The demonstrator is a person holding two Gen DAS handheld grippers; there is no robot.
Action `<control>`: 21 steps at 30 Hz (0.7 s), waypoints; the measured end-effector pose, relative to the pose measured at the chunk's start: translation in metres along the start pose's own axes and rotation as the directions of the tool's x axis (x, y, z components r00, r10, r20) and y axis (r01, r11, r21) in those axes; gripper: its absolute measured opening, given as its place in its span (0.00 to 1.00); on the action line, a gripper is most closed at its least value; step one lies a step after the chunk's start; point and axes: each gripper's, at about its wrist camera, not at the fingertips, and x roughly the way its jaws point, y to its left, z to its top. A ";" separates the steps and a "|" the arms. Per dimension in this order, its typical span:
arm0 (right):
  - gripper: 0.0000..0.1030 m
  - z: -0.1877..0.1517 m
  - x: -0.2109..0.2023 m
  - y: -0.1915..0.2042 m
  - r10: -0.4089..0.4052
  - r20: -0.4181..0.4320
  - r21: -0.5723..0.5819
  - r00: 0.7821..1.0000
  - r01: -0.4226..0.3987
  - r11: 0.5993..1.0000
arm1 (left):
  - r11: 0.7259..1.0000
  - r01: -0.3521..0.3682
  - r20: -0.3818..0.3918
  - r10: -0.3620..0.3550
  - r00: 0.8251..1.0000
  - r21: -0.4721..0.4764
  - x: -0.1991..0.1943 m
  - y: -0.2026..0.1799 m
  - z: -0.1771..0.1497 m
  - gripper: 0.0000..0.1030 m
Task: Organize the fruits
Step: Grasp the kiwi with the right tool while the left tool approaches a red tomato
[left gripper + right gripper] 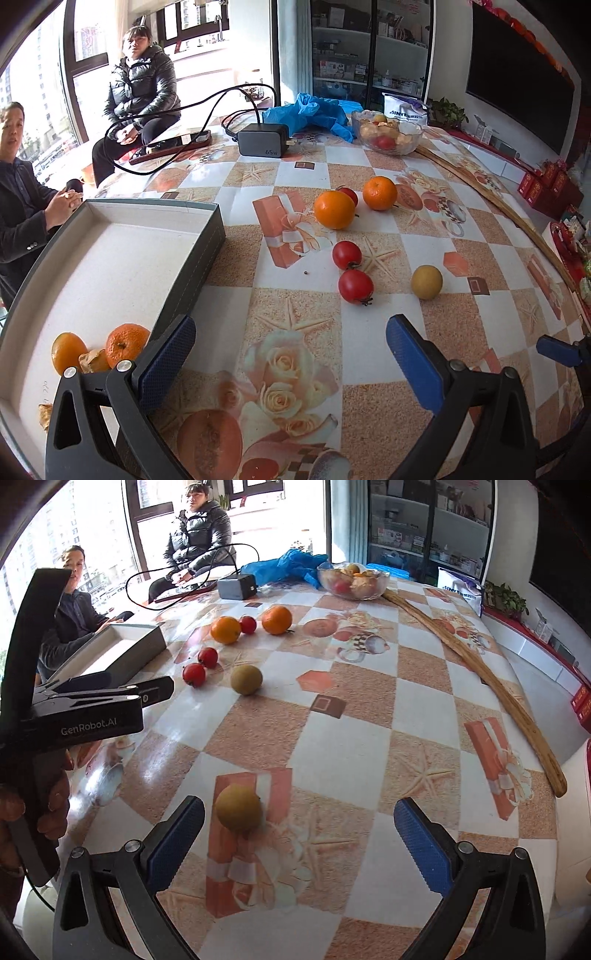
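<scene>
Figure. Sorting loose fruit into a tray on a table [369,716] laid with a glossy patterned oilcloth.

The right gripper [299,834] has its tongs spread wide and grips nothing; a yellow-brown round fruit [238,806] lies on the cloth just ahead of the left blue pad, inside the gap but off-centre. The left gripper [291,354] is likewise spread and empty, poised beside the near corner of the grey tray [199,266], which stands at the table's left edge.

The step in hand appears to be the pick-up of this nearest fruit. It would go best with the tongs shifted left until the fruit sits midway between the pads, lowered to its widest girth, then closed gently (a smooth sphere rolls away from a glancing touch).

Materials: the tray is stiff card, white inside, and holds two oranges [127,345] with scraps of dry peel. Toward the table's middle lie two further oranges [334,209], three small glossy red fruits [355,286] and a second matte yellow-brown fruit [426,282]. A glass bowl [406,146] of fruit stands at the far edge; a long curved wooden strip [480,672] follows the right edge. The pads are knurled blue rubber.
</scene>
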 end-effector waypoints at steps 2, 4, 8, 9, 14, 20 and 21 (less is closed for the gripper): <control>0.99 0.000 0.007 0.004 -0.031 -0.004 -0.002 1.000 0.031 1.000 | 1.000 0.007 -0.020 -0.007 1.000 0.011 0.002 -0.004 0.004 1.00; 0.79 0.002 0.003 0.006 -0.019 0.014 -0.012 1.000 0.019 1.000 | 1.000 0.004 -0.033 -0.003 0.999 0.030 0.008 -0.012 0.008 1.00; 0.27 0.007 0.000 -0.004 0.037 0.022 0.019 0.999 -0.038 0.999 | 0.999 0.035 -0.087 -0.033 0.996 0.017 0.031 -0.026 0.015 0.97; 0.26 0.006 0.000 -0.009 0.046 0.024 0.032 0.999 -0.047 0.998 | 0.999 0.039 -0.109 -0.037 0.993 0.016 0.038 -0.030 0.016 0.90; 0.26 0.001 -0.006 -0.031 0.052 0.039 0.095 0.998 -0.056 0.994 | 0.999 0.015 -0.063 -0.013 0.998 0.029 0.039 -0.037 0.017 0.36; 0.27 -0.001 -0.007 -0.040 0.049 0.058 0.130 0.997 -0.056 0.990 | 1.000 -0.002 -0.071 0.004 0.997 0.025 0.009 -0.025 -0.014 0.24; 0.27 -0.002 -0.007 -0.040 0.046 0.065 0.130 0.997 -0.054 0.990 | 1.000 0.002 -0.069 -0.001 0.998 0.017 0.002 -0.022 -0.022 0.24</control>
